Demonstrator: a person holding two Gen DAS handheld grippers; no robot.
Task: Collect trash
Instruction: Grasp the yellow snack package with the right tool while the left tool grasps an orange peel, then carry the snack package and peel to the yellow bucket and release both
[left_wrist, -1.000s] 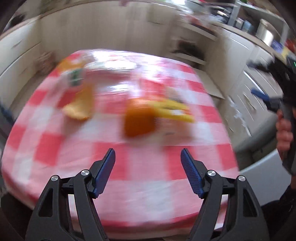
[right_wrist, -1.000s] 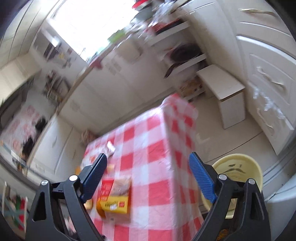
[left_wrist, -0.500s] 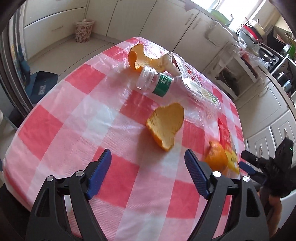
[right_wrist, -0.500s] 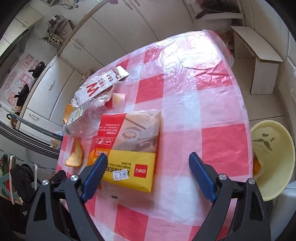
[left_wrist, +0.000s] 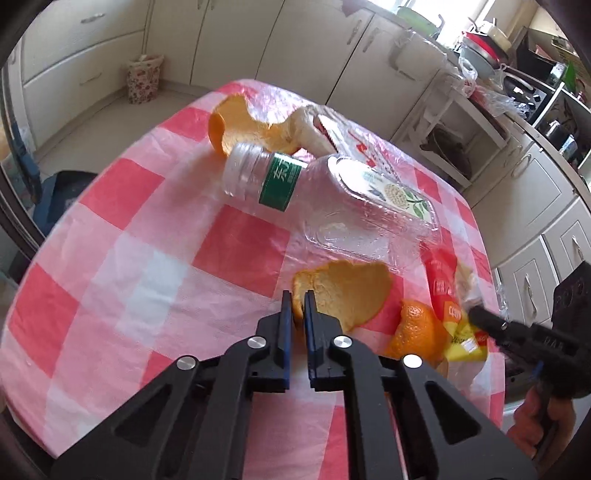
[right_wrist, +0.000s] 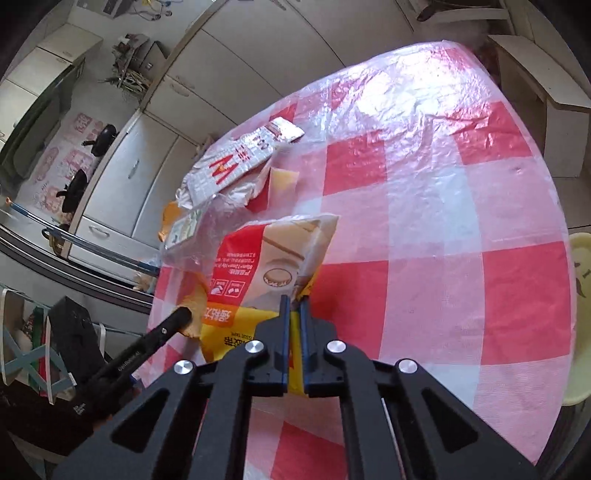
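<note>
My left gripper (left_wrist: 298, 295) is shut on the near edge of a curled orange peel (left_wrist: 351, 291) lying on the red-checked table (left_wrist: 129, 266). Behind it lies an empty clear plastic bottle (left_wrist: 332, 199) on its side, and a second peel (left_wrist: 236, 125) sits at the far edge. My right gripper (right_wrist: 292, 300) is shut on the edge of a red and yellow tape packet (right_wrist: 255, 280), which stands lifted off the cloth. The right gripper (left_wrist: 476, 314) also shows in the left wrist view at the packet (left_wrist: 447, 295), beside a piece of orange (left_wrist: 417, 328).
A fast-food wrapper (right_wrist: 236, 162) and a yellowish scrap (right_wrist: 282, 182) lie further back on the table. A yellow bin (right_wrist: 580, 317) stands on the floor past the table's right edge. Kitchen cabinets (left_wrist: 295, 55) and a small floral basket (left_wrist: 144, 79) surround the table.
Both grippers went from wide open to shut. The left one closed on the orange peel's edge. The right one dropped to the tape packet and pinched it, raising its edge.
</note>
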